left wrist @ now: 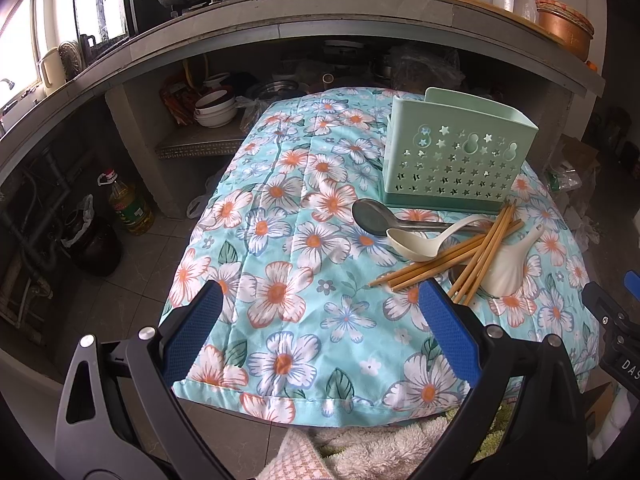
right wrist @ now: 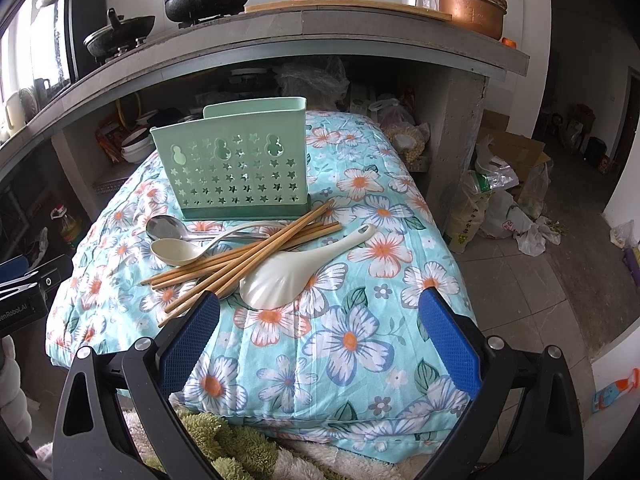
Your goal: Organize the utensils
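Note:
A mint green utensil holder (left wrist: 456,160) (right wrist: 234,166) with star cut-outs stands upright on the floral cloth. In front of it lies a heap: a metal spoon (left wrist: 374,216) (right wrist: 168,227), a cream soup spoon (left wrist: 418,242) (right wrist: 180,250), several wooden chopsticks (left wrist: 452,258) (right wrist: 244,258) and a white rice paddle (left wrist: 510,264) (right wrist: 286,274). My left gripper (left wrist: 320,332) hangs open over bare cloth, left of and nearer than the heap. My right gripper (right wrist: 320,330) is open too, its left finger tip just short of the chopstick ends and the paddle's bowl.
The floral cloth (left wrist: 280,240) (right wrist: 360,280) covers a small table with floor on all sides. Behind it runs a concrete counter (left wrist: 280,12) with pots, bottles and bowls stored underneath. An oil bottle (left wrist: 130,204) stands on the floor at left; bags (right wrist: 504,208) lie at right.

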A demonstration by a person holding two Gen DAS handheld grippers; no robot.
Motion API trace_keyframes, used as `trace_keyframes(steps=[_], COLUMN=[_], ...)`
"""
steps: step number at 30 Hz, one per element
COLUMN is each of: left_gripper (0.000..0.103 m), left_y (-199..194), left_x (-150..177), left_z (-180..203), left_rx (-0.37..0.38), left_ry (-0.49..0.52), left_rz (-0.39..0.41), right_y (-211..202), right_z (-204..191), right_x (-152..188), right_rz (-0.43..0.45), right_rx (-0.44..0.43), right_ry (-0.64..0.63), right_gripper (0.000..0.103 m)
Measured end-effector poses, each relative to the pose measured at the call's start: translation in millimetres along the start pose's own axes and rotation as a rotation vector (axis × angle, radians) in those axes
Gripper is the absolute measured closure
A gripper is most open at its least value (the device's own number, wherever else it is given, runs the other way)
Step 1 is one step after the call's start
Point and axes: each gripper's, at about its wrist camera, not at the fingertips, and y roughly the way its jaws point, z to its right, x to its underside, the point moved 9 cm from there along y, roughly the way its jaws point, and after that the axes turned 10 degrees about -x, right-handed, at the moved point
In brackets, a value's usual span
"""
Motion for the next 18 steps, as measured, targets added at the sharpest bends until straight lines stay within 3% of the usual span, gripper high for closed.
trace_keyframes(steps=[18], left_gripper=[0.008], left_y=[-0.2], left_x=[0.3], left_z=[-0.6], left_rx=[0.000], left_ry=[-0.001], left_rz=[-0.001], right_y=[-0.2], right_z=[-1.4], right_x=[0.3], right_rz=[-0.003], right_rx=[-0.003], right_ry=[-0.004], right_gripper=[0.006])
